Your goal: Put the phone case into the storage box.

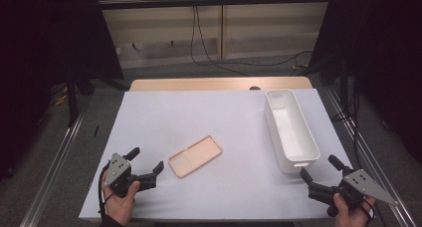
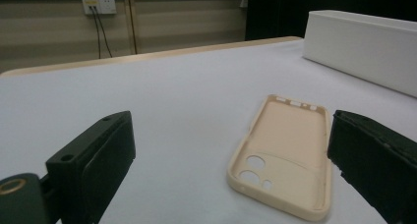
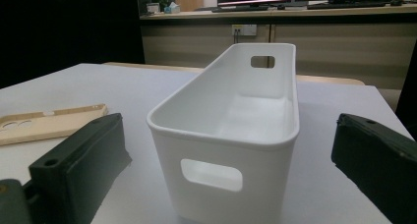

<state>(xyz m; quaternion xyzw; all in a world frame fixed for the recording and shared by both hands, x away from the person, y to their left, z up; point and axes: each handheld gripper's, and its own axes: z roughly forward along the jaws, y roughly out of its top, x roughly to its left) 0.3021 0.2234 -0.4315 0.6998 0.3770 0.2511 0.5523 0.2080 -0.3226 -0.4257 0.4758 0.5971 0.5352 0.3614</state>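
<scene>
A beige phone case (image 1: 195, 156) lies hollow side up on the white table cover (image 1: 199, 117), left of the middle. In the left gripper view the phone case (image 2: 285, 155) sits just ahead of the jaws, nearer the right one. My left gripper (image 1: 146, 160) rests at the front left, open and holding nothing. A long white bin (image 1: 290, 129) with handle slots stands at the right, with nothing inside. My right gripper (image 1: 319, 169) is open just in front of the bin's near end, and the bin (image 3: 231, 130) fills the space ahead of its jaws.
The wooden table edge (image 1: 219, 83) runs along the back. Cables (image 1: 204, 53) trail on the floor beyond it. Dark curtains stand at both sides. Bare cover stretches between the case and the bin.
</scene>
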